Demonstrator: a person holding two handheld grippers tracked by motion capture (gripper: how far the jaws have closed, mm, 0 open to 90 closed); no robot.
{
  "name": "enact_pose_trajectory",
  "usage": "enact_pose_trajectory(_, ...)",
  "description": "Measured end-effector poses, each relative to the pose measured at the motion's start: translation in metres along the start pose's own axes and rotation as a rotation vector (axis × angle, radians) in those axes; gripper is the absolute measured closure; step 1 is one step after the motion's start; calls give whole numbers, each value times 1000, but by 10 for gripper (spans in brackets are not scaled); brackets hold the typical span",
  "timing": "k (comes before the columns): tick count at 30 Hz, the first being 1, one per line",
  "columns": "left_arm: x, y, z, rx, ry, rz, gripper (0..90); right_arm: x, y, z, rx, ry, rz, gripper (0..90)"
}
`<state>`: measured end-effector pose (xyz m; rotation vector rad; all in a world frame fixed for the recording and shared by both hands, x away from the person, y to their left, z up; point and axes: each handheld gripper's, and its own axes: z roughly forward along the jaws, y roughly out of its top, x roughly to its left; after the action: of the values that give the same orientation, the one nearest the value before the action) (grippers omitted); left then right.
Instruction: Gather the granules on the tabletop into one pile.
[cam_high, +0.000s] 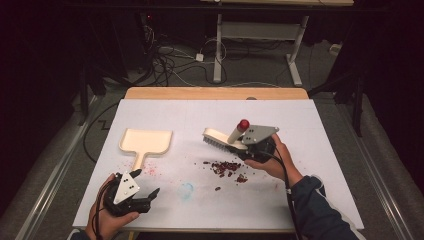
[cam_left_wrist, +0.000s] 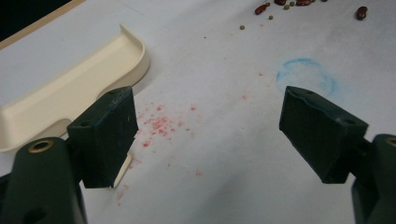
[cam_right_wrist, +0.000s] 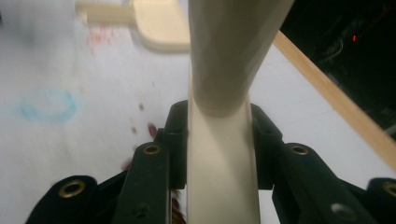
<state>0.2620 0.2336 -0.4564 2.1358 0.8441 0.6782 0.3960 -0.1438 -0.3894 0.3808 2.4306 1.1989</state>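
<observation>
A cream dustpan (cam_high: 146, 141) lies flat on the white table, its handle pointing toward me; its pan (cam_left_wrist: 70, 93) appears at the left of the left gripper view. My left gripper (cam_high: 148, 198) hovers open just short of that handle, jaws wide apart over red stains. My right gripper (cam_high: 248, 148) is shut on the cream brush (cam_high: 220, 138), whose bristles face down and whose red-tipped handle rises up. In the right gripper view the brush handle (cam_right_wrist: 223, 140) is clamped between both jaws. A pile of dark red beans (cam_high: 227, 167) lies just below the brush.
A faint blue circle (cam_high: 187, 190) and red smudges (cam_high: 150, 170) mark the tabletop. A few stray beans (cam_left_wrist: 280, 4) and small green ones sit beyond the left gripper. The table's wooden far edge (cam_high: 215, 93) borders a dark floor with cables and a desk frame.
</observation>
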Motion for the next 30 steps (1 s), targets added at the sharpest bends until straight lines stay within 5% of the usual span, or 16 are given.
enact_pose_trajectory(4, 2, -1, -2, -8, 6, -18, 186, 12, 15, -1, -60, 110, 255, 673)
enact_pose_trajectory(8, 2, -1, -4, -16, 9, -20, 186, 39, 15, 12, -84, 194, 481, 673)
enact_pose_trajectory(11, 1, -1, -4, -14, 3, -16, 186, 59, 8, 28, -57, 233, 592, 673)
enact_pose_trajectory(15, 0, 0, -3, -8, -4, -8, 186, 71, -5, 51, -9, 220, 686, 673)
enact_pose_trajectory(18, -1, 0, -2, -9, -12, -8, 186, 73, -11, 60, 24, 153, 692, 673)
enact_pose_trajectory(25, -1, -1, -2, -1, -17, -12, 188, 52, -36, 52, 61, 43, 784, 669)
enact_pose_trajectory(30, -2, -1, -2, 1, -19, -7, 189, 44, -42, 37, 55, -1, 759, 671)
